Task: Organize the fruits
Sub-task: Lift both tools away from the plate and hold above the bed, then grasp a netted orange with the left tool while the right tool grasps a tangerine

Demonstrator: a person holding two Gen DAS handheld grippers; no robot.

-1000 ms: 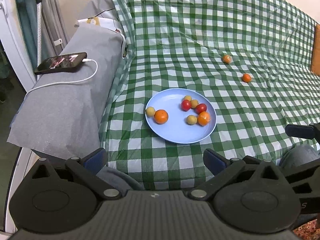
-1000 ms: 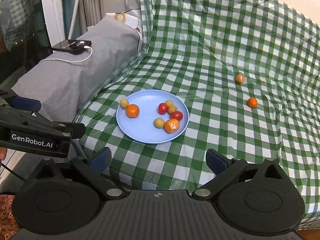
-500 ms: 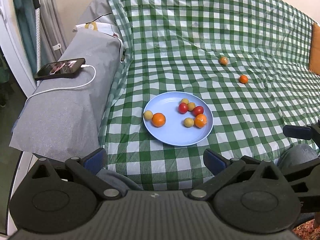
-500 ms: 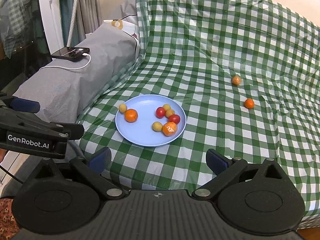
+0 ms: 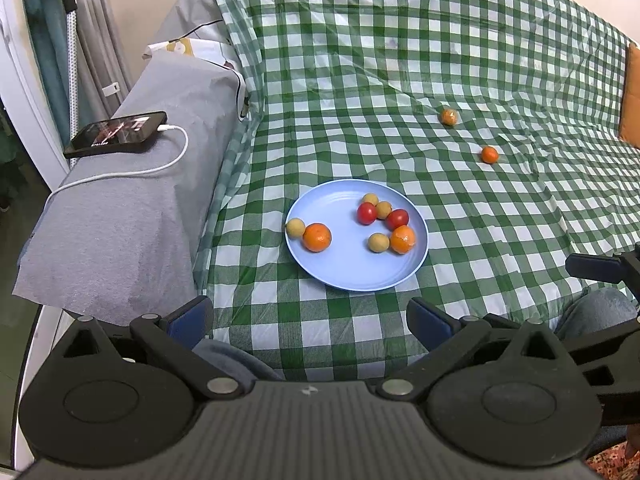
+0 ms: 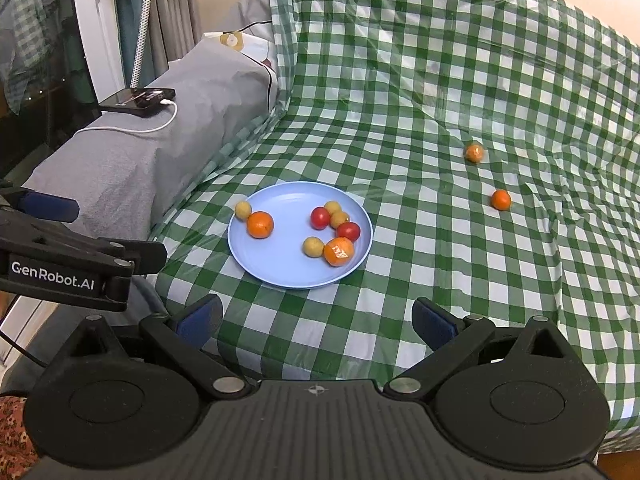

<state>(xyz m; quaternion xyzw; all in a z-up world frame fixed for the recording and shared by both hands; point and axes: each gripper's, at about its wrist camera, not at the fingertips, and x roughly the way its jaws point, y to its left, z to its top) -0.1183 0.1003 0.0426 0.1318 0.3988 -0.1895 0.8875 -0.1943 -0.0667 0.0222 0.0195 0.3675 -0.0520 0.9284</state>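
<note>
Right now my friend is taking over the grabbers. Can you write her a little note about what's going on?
Left gripper: open, holding nothing, near edge of the bed.
Right gripper: open, holding nothing, beside it.
Blue plate sits on the checkered cloth.
Done: eight fruits are on the plate, one yellow fruit on its left rim.
Left: two orange fruits lie loose on the cloth to the right, the far one and the nearer one. Those probably go next.

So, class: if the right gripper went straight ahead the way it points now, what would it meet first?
Probably the checked cloth just short of the blue plate; the right gripper is open and empty, aimed slightly down towards it. Depth is unclear, so it might reach the plate's near rim instead.
</note>
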